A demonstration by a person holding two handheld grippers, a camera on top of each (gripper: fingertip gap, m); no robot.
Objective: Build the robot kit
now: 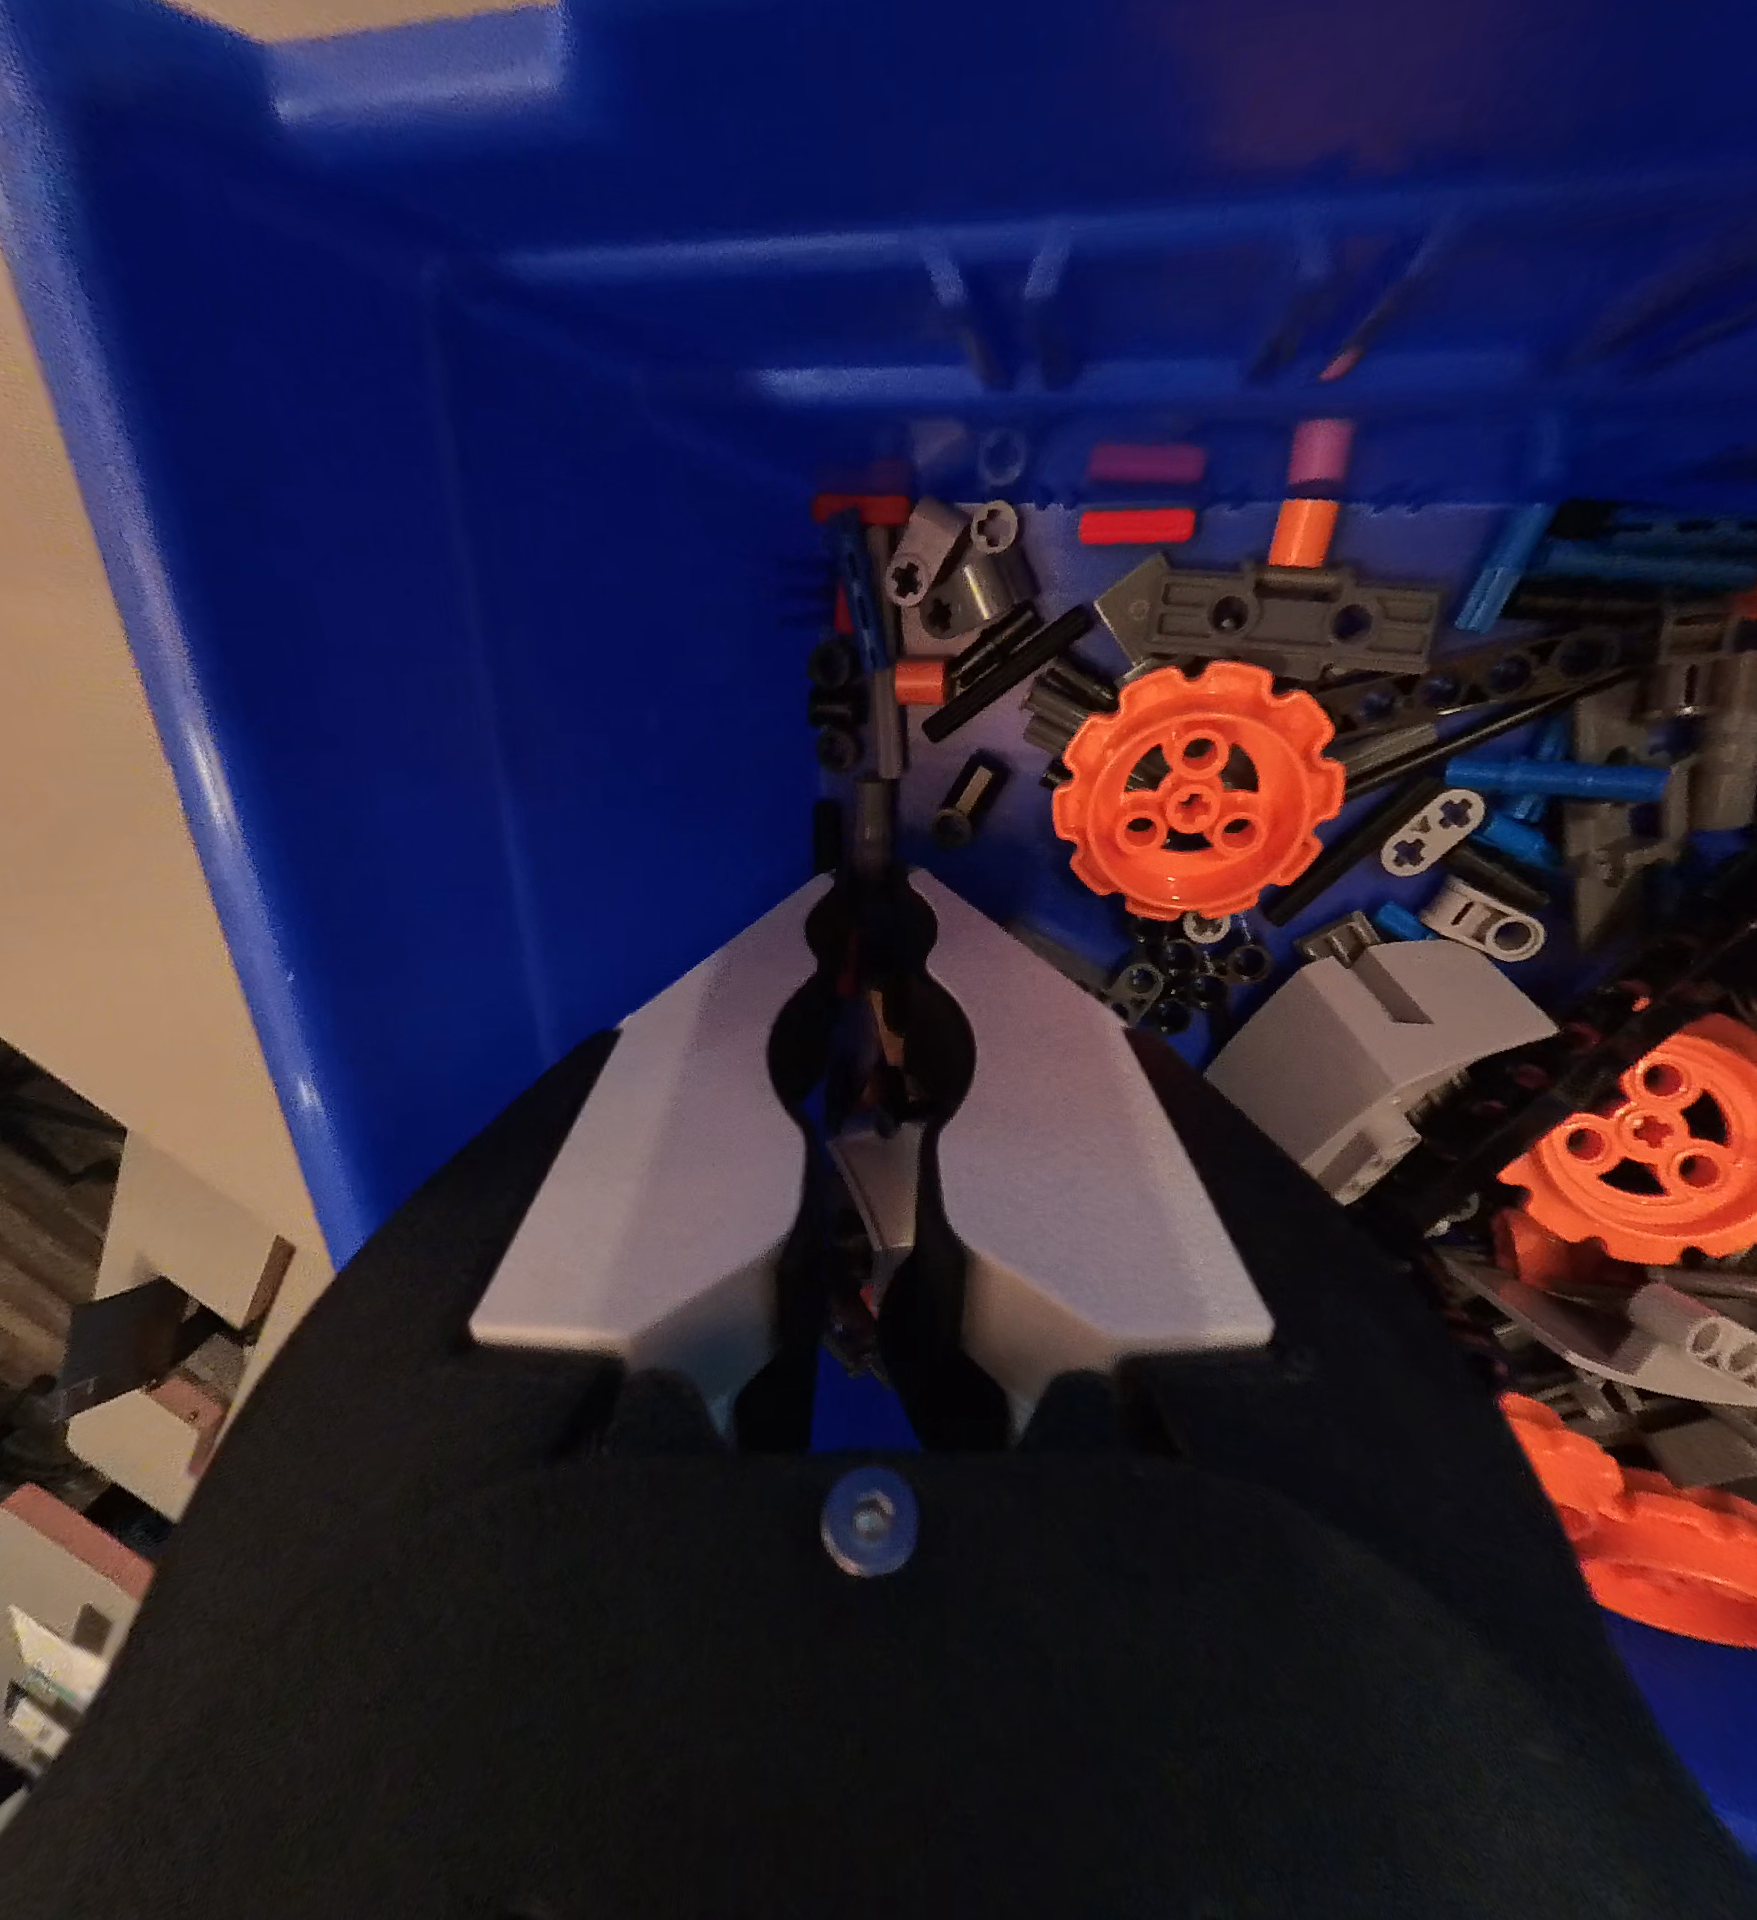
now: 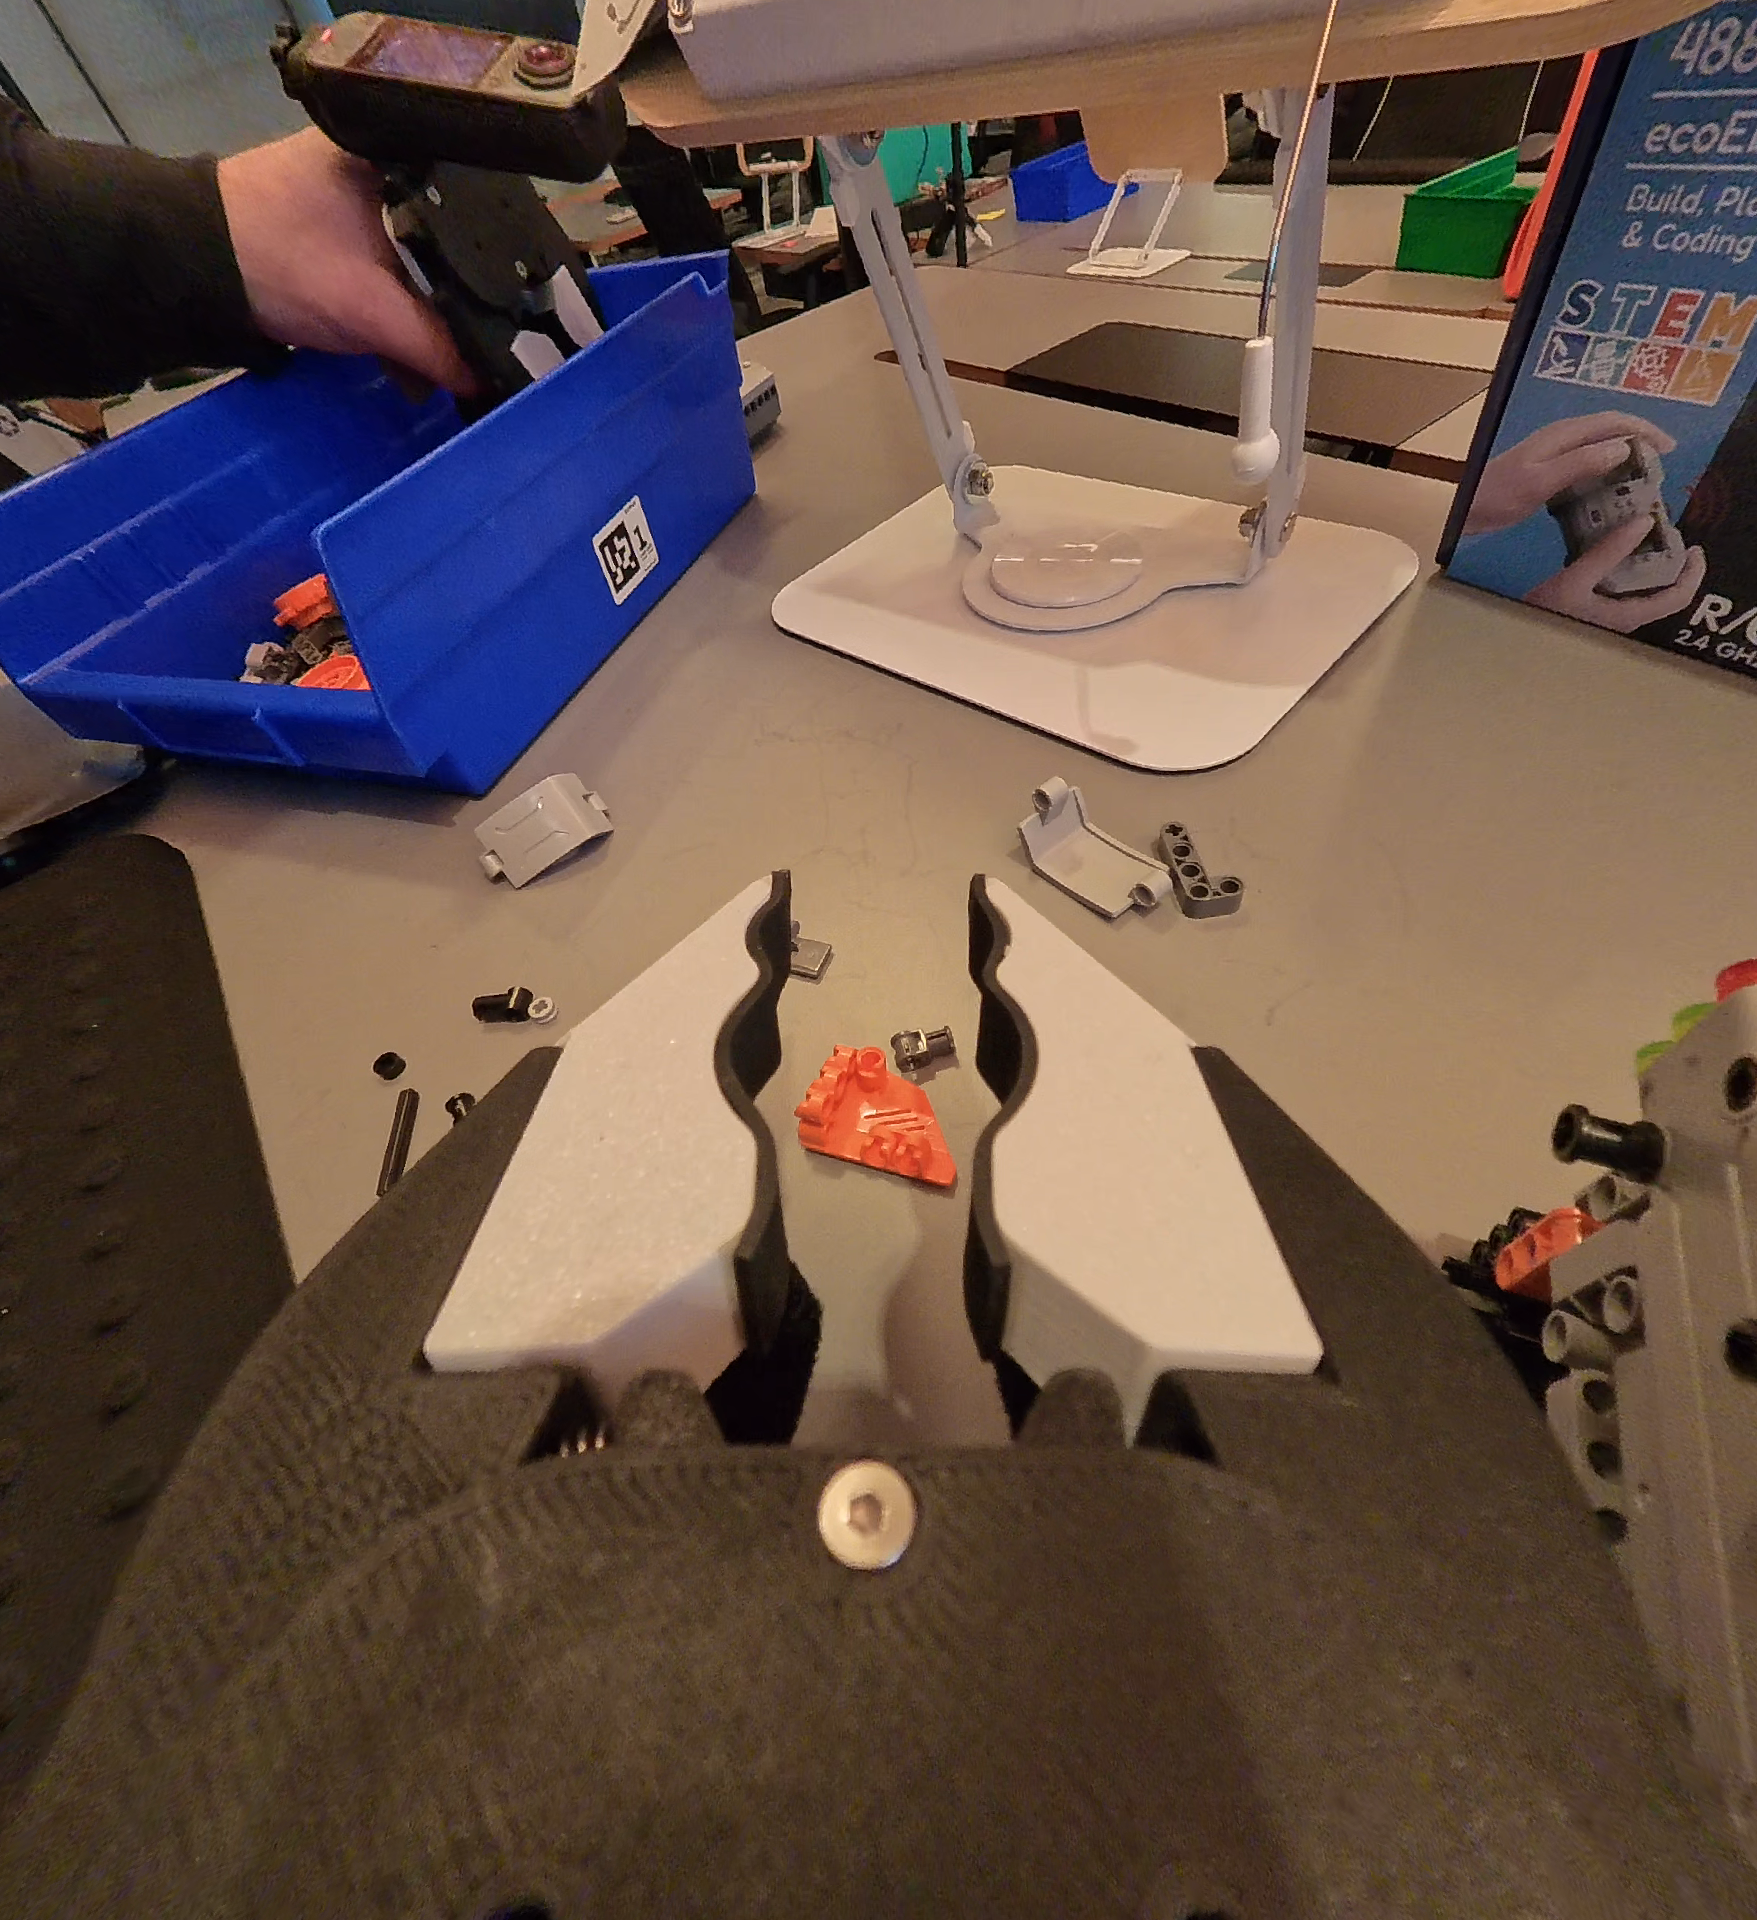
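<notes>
Left hand-held gripper [image 1: 872,904]: I see its jaws drawn close together inside the blue bin [image 1: 562,644], pinched on a thin dark piece with a grey curved panel [image 1: 879,1174] showing between the pads; I cannot make out the piece's full shape.
Bin contents: an orange gear wheel [image 1: 1191,792] lies just right of my fingertips, a grey block [image 1: 1373,1049] nearer right, a second orange wheel [image 1: 1663,1153] beyond it, among black pins, blue axles and grey beams.
Right hand-held gripper [image 2: 879,914]: I hold it with the jaws wide apart and nothing between them, low over the grey worktop [image 2: 853,748].
Below the right gripper: an orange wedge-shaped plate [image 2: 874,1132] lies on the worktop in the gap between the fingers, a small dark grey connector [image 2: 924,1046] just beside it.
Around it: a grey hinged panel [image 2: 545,828] to the left, a curved grey panel [image 2: 1092,847] touching a dark holed beam [image 2: 1201,883] to the right.
Far right: a partly built grey assembly [image 2: 1705,1247].
Behind: a white stand [image 2: 1092,613] and a blue product box [image 2: 1684,343].
</notes>
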